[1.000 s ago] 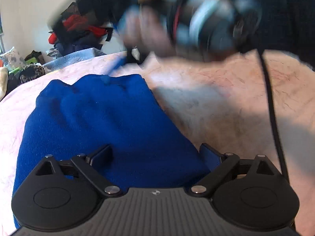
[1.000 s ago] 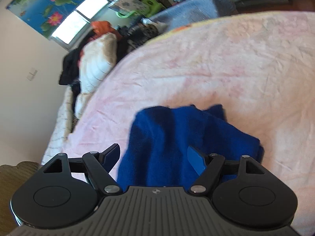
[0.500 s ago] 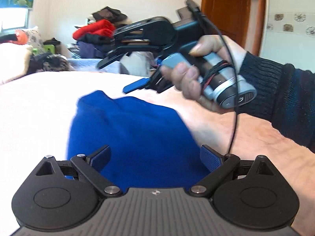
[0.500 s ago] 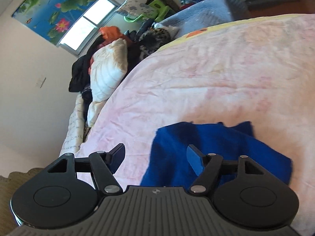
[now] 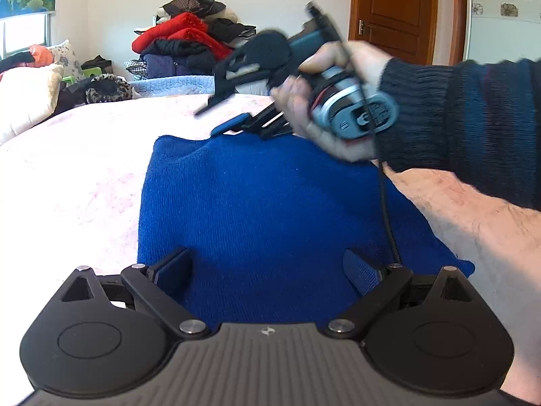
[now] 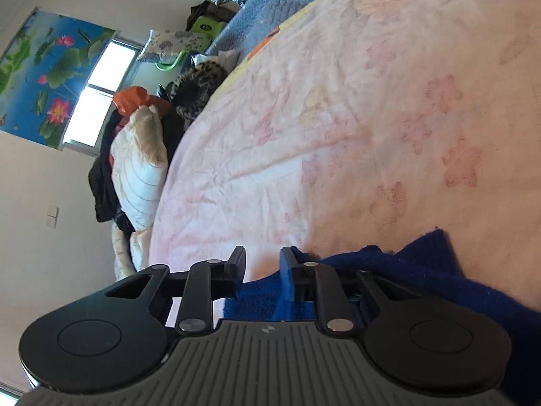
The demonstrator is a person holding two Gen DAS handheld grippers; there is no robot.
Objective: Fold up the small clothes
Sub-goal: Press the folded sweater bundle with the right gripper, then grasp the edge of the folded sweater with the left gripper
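A blue knitted garment (image 5: 270, 209) lies folded on the pink flowered bedspread (image 5: 67, 176). My left gripper (image 5: 267, 267) is open over its near edge, fingers wide apart, nothing between them. My right gripper (image 5: 219, 118) shows in the left wrist view, held in a hand above the garment's far edge, rolled on its side. In the right wrist view the right gripper (image 6: 262, 264) has its fingers partly closed with a narrow gap, just above the garment's far edge (image 6: 405, 264); it holds nothing.
A pile of red and dark clothes (image 5: 189, 47) stands beyond the bed, with a light blue blanket (image 5: 172, 84) below it. A white pillow (image 5: 23, 101) and leopard-print cloth (image 5: 104, 89) lie at the left. A wooden door (image 5: 402, 13) is behind.
My right gripper has rolled onto its side, dropped to the garment's far edge, and narrowed its fingers. My left gripper stays open over the near edge.
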